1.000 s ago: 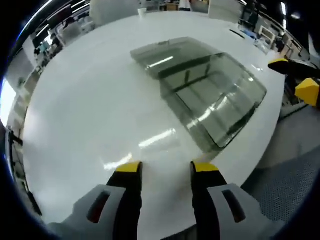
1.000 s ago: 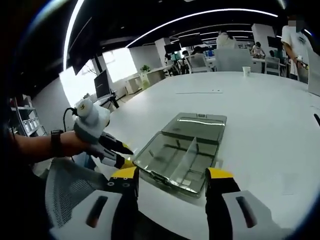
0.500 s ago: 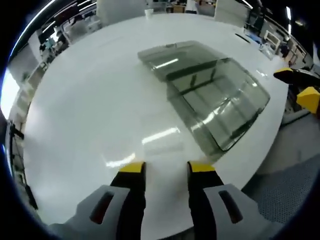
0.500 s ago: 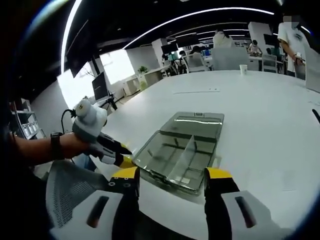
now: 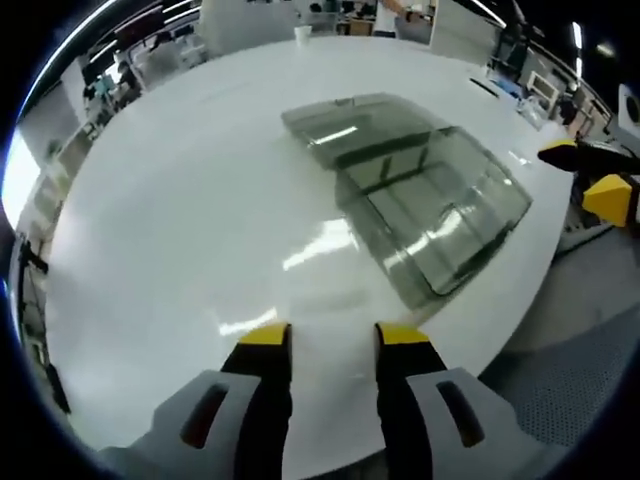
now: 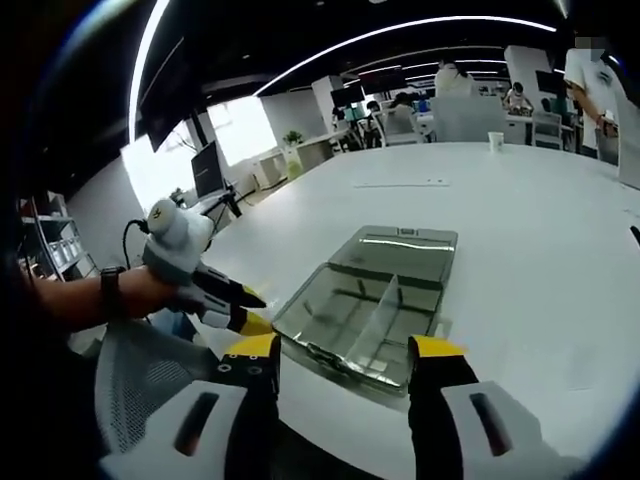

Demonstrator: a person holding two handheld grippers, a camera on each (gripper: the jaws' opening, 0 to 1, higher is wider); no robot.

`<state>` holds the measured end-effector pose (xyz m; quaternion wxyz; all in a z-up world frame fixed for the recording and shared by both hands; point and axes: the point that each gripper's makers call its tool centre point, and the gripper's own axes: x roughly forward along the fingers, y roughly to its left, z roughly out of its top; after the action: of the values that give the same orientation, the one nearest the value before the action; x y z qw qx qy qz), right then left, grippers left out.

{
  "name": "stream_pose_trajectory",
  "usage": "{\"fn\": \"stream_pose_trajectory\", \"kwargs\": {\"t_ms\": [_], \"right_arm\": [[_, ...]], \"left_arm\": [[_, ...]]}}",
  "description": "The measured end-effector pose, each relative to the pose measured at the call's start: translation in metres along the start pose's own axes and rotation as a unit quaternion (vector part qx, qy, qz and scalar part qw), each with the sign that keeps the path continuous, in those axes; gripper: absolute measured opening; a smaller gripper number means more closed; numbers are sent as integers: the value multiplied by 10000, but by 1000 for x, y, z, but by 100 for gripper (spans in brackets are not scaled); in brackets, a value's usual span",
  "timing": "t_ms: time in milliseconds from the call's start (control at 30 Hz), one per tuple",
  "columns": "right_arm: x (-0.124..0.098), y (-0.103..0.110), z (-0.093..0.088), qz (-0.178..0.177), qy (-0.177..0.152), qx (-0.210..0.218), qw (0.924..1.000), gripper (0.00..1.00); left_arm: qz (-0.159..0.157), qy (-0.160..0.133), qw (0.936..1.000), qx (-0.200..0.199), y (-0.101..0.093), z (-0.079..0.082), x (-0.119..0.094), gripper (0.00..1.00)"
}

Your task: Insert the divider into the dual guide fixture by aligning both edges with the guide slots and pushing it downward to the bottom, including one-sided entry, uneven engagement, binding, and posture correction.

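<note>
The clear dual guide fixture, with the divider seen standing inside it, is set near the white tabletop's edge, while the left tool and right tool are held apart from it, both released and empty.

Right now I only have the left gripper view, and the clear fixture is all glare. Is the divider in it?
Observer: Yes. In the right gripper view the divider stands upright inside the fixture, splitting its near section.
Operator: Is anything gripping it?
Observer: No. The right gripper has its jaws apart with nothing between them, short of the fixture's near edge.
Operator: Where's the left gripper from that side?
Observer: The left gripper is beside the fixture's near left corner, off the table edge, held in a hand with a wristwatch.
</note>
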<state>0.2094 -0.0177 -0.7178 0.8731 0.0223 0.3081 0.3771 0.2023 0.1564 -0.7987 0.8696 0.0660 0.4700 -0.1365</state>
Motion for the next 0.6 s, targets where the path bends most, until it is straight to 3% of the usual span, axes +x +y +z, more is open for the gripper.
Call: {"fn": "stream_pose_trajectory", "kwargs": {"t_ms": [400,600], "right_arm": [[3,14,7,232,-66,-23,9997,46],[4,22,13,411,-147,-6,9990,44]], "left_arm": [[-90,-541,9982,-249,0,14,-25,30],[-141,-956,9949,-288,-3,29,-38,30]]}}
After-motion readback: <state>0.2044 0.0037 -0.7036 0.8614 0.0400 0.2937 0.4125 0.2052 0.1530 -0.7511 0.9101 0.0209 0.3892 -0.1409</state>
